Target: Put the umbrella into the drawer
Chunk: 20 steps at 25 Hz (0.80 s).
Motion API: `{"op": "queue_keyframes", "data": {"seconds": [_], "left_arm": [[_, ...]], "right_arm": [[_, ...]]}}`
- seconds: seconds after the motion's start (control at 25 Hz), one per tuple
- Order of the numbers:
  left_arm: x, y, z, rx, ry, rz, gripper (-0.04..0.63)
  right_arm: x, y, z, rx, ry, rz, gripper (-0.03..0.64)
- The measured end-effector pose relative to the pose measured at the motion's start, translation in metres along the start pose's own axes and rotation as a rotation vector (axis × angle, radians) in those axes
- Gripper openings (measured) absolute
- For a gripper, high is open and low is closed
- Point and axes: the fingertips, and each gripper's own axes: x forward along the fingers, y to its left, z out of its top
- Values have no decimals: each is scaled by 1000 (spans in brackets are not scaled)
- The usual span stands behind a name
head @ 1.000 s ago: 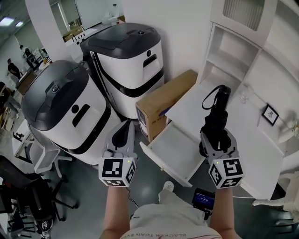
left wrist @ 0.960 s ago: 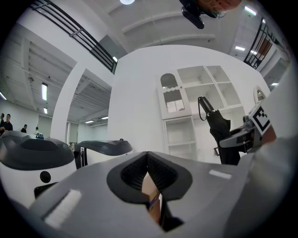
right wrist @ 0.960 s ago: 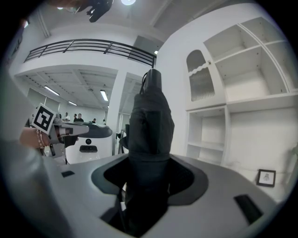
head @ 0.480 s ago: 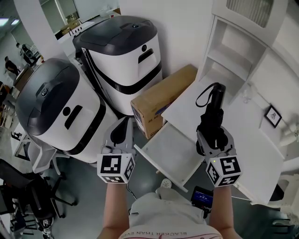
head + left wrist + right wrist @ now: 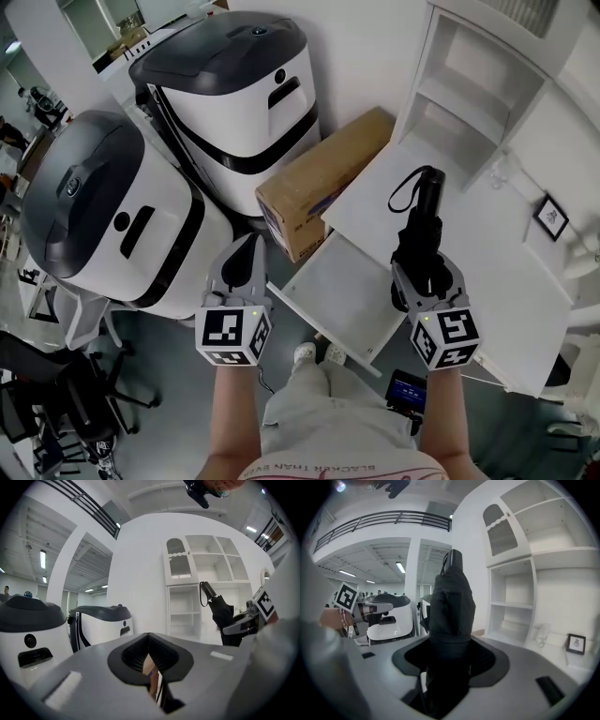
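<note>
Right gripper [image 5: 424, 272]: you pinch the umbrella [image 5: 422, 220] near its lower end. The jaws are closed on the folded cloth, and its bulk keeps them wide.
Umbrella: it points away from the gripper along the jaws, with the handle and the strap loop at the far end. It hangs in the air over the desk [image 5: 487, 272] and is not yet in the drawer [image 5: 337, 300].
Reason for this grip: I think that holding one end leaves the long body free, so you can lay it down before you let go.
Left gripper [image 5: 247, 251]: its jaws are pressed together and nothing is between them. It hovers just to the left of the drawer, away from the umbrella. It seems to wait there to push the drawer or to steady it.
Drawer: it is pulled out and looks empty. It lies between your two grippers, below the right one and to its left.
Box [image 5: 319, 183]: it stands ahead of the left gripper, close to the drawer's far corner.
Still to do: the umbrella probably must move left and lie along the drawer to fit inside.
Risk: the strap loop could catch on the drawer's edge.
</note>
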Motion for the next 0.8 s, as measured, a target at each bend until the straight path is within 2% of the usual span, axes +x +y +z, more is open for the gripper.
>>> {"op": "queue_keyframes", "data": {"seconds": [0.52,0.8], "left_arm": [[25,7,-39,-19,84,-55,9],[33,9,-49,-29,105,-74,9]], "right_arm": [[24,16,-47,31,133,5,242],[38,25,-79,43,229,41,242]]}}
